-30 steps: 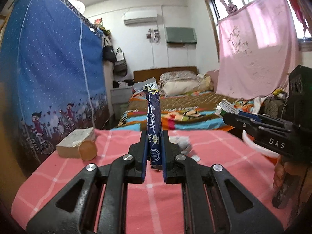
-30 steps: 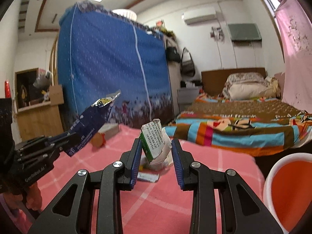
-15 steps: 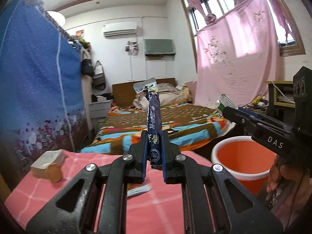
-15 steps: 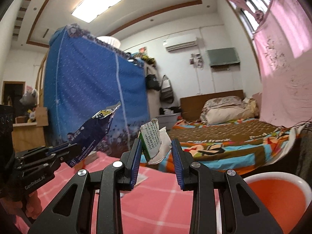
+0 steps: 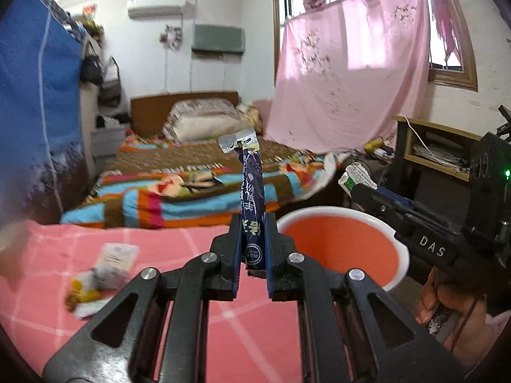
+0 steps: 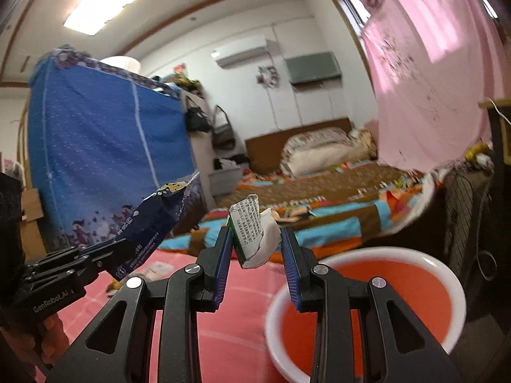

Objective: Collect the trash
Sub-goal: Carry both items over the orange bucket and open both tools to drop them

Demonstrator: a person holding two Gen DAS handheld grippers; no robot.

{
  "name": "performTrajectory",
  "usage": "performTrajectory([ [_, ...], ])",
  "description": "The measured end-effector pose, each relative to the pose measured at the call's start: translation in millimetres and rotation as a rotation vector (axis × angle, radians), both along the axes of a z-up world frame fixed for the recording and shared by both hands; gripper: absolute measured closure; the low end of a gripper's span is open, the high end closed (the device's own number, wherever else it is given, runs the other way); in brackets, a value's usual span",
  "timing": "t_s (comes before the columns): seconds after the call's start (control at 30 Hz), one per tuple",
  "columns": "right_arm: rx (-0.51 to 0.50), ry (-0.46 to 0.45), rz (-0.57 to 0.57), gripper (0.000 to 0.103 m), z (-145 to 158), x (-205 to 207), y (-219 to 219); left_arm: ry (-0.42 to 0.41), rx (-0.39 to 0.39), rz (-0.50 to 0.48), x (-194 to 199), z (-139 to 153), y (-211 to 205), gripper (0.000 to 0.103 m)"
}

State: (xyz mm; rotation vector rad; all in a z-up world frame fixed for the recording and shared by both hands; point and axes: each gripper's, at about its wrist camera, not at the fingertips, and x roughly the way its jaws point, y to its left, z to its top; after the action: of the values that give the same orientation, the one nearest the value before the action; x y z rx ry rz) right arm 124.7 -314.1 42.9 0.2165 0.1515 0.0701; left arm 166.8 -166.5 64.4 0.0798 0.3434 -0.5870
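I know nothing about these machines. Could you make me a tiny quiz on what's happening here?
1. True or false: the left tongs grip a dark blue snack wrapper.
2. What do the right tongs hold? A) a spoon B) a crumpled white-and-green carton C) nothing
3. Fill in: the orange bin has a ___ rim.

Key: 1 true; 2 B; 3 white.

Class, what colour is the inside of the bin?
Orange, with a white rim: bin, best in the right wrist view.

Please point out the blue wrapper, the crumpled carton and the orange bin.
Blue wrapper (image 5: 253,198), left wrist view, mid-length.
Carton (image 6: 255,233), right wrist view, printed face.
Bin (image 6: 367,290), right wrist view, inner wall.
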Motion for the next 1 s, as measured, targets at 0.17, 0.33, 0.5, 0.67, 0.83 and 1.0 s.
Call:
performTrajectory([
  [0.17,0.014,0.07,-0.062,0.073,-9.9,-1.9,-19.9,0.113,-0.012,-0.056,11.8,-10.1,-23.5,0.087],
  [0.33,0.033,0.136,-0.113,0.073,-16.1,-0.9,-37.6,0.203,-0.006,-0.101,18.1,-20.9,-47.2,0.087],
  [0.5,0.068,0.193,-0.141,0.073,-23.3,3.3,-53.7,0.305,-0.004,-0.118,28.5,-28.2,-64.5,0.087],
  [0.67,0.11,0.24,-0.155,0.073,-28.5,5.0,-66.8,0.383,0.02,-0.127,34.5,-35.4,-78.1,0.087],
  [0.83,0.14,0.27,-0.173,0.07,-33.4,6.1,-76.0,0.405,0.024,-0.133,35.7,-36.9,-85.2,0.086],
  [1.0,0.153,0.28,-0.186,0.062,-34.3,4.7,-78.1,0.419,0.018,-0.13,38.0,-36.4,-88.6,0.078],
])
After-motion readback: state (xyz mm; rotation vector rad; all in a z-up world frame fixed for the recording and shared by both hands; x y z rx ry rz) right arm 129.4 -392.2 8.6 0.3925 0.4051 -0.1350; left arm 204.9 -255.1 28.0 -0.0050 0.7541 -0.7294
